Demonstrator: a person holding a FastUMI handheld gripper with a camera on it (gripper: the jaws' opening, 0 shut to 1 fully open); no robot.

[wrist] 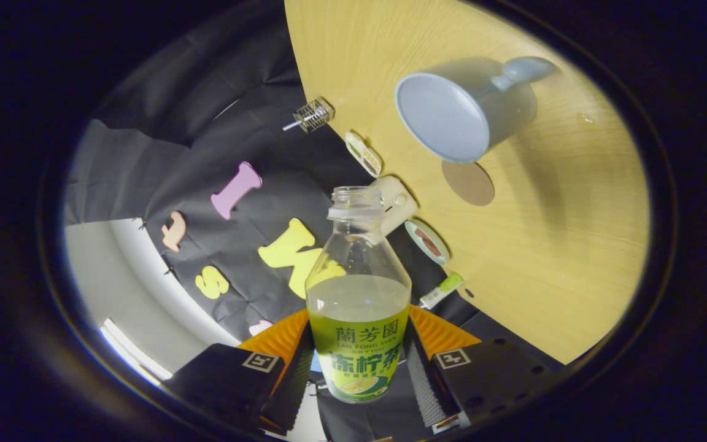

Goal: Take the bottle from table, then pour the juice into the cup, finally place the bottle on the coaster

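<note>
My gripper (pixel 358 362) is shut on a clear bottle (pixel 358 294) with a green label, both fingers pressing its lower body. The bottle has no cap and holds pale juice up to about its shoulder. The whole view is rolled, so the wooden table (pixel 550 245) stands tilted beyond the bottle. A grey-blue cup (pixel 461 107) with a handle stands on the table past the bottle's mouth, its open inside facing me and looking empty. A round brown coaster (pixel 467 183) lies on the table between the cup and the bottle's neck.
Small items line the table's edge: a wire cage-like part (pixel 312 115), a flat oval piece (pixel 363 153), a white block (pixel 395 202), a tape roll (pixel 428 242) and a small green-tipped tube (pixel 442 290). Beyond them hangs the black booth wall (pixel 206 123).
</note>
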